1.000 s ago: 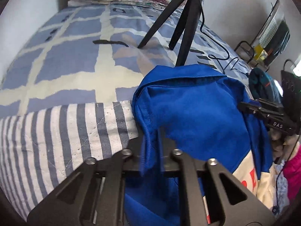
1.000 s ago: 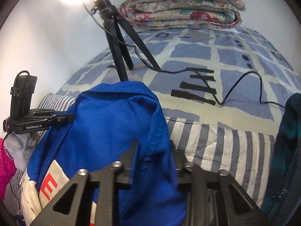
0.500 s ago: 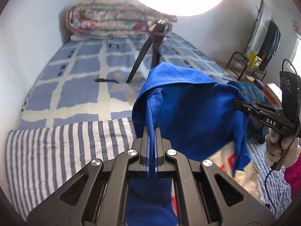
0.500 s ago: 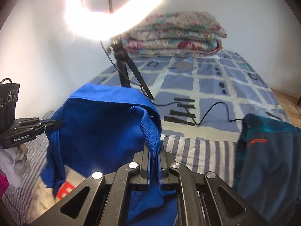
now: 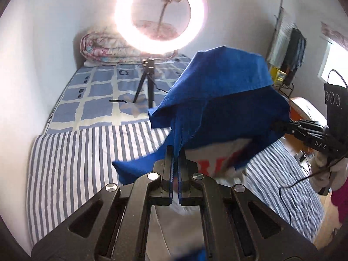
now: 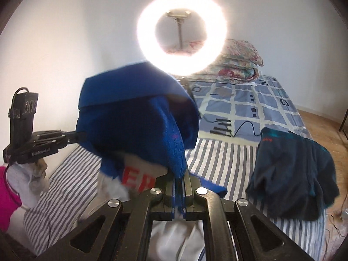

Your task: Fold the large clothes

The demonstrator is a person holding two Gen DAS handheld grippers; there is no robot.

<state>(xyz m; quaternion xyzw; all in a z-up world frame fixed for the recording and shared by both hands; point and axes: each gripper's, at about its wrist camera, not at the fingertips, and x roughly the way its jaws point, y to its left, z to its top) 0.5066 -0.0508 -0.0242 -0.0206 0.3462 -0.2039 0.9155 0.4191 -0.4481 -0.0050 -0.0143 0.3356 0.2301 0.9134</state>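
Blue garment lifted above the striped sheet, strung between both claws, soft and light, sagging in the middle, so best held at opposite edges. Left claw clenched on one blue edge; right claw clenched on the other. Dark clothing beside it, ring light beyond.

grippers 2 | garments 2, perhaps | ring light 1
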